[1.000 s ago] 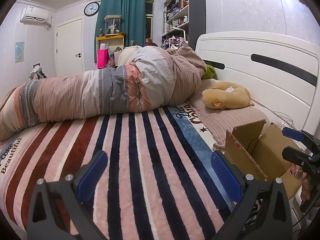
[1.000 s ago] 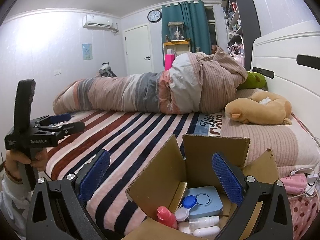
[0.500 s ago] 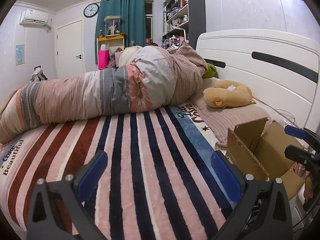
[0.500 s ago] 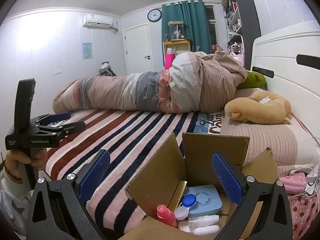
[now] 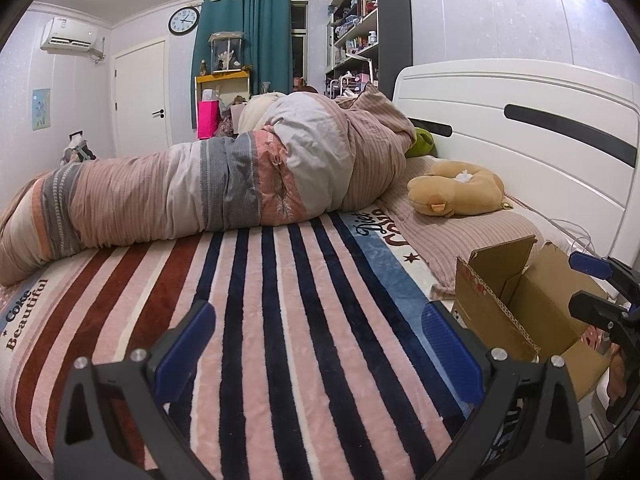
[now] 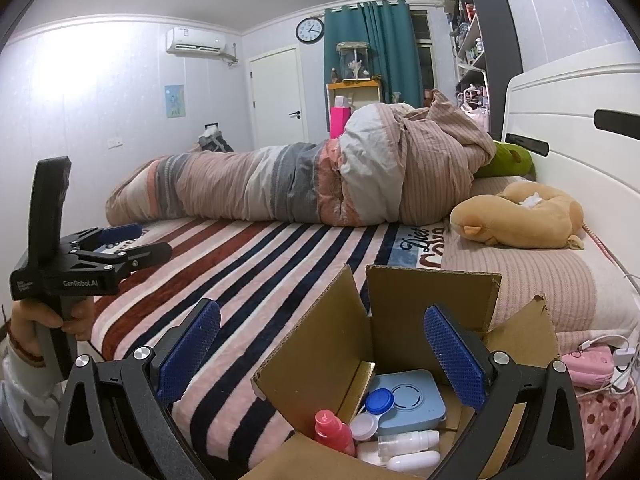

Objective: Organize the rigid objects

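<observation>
An open cardboard box [image 6: 404, 304] sits at the bed's near right edge; it also shows in the left wrist view [image 5: 504, 300]. Inside lie a light blue case [image 6: 416, 396], a blue cap [image 6: 379, 400], a red-pink bottle [image 6: 334, 432] and white bottles [image 6: 408, 440]. My right gripper [image 6: 320, 352] is open and empty just above the box. My left gripper [image 5: 316, 344] is open and empty over the striped blanket [image 5: 280, 320], left of the box; it shows from the side in the right wrist view [image 6: 120, 246].
A rolled duvet [image 5: 224, 188] lies across the far bed. A tan plush toy [image 5: 456, 192] rests on the pillow by the white headboard [image 5: 520, 128]. A pink device and cables [image 6: 592, 364] lie right of the box.
The left gripper has drifted slightly; the box sits a little lower and farther right in its view. The right gripper stays over the box.
</observation>
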Demonstrator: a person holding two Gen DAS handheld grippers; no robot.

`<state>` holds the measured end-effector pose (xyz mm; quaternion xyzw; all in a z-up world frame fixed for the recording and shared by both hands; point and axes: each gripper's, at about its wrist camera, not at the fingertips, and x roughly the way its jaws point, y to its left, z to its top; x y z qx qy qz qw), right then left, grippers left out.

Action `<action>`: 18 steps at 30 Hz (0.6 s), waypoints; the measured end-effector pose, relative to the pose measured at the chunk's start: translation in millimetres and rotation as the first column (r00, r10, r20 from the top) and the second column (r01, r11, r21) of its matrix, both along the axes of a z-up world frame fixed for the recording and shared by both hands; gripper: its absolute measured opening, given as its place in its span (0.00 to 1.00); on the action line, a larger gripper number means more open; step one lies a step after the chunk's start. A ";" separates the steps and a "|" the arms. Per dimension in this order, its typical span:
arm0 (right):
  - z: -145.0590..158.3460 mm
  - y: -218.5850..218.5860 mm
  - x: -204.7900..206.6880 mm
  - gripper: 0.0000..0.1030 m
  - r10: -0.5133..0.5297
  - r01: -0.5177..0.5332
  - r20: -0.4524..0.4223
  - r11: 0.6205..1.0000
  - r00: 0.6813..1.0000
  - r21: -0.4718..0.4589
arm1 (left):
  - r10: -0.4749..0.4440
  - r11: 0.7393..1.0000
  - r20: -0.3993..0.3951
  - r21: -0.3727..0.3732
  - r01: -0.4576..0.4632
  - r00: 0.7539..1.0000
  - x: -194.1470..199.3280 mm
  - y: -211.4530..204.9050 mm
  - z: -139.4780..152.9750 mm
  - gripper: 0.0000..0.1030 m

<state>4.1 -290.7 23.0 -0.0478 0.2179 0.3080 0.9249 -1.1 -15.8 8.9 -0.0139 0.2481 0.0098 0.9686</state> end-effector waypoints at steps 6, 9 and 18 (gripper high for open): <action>0.2 1.0 -0.6 1.00 -0.002 0.002 0.001 1.000 1.000 -0.001 | 0.001 1.000 -0.001 -0.001 -0.001 1.000 -0.2 0.5 -0.7 0.99; 0.2 1.4 -0.8 0.99 -0.001 0.001 -0.001 1.000 1.000 0.001 | 0.001 1.000 0.000 0.000 -0.001 1.000 -0.1 0.7 -0.8 0.99; -1.0 2.0 -2.3 0.99 -0.003 0.003 -0.001 1.000 1.000 0.001 | 0.002 1.000 -0.001 0.000 -0.002 1.000 0.0 0.5 -1.1 0.99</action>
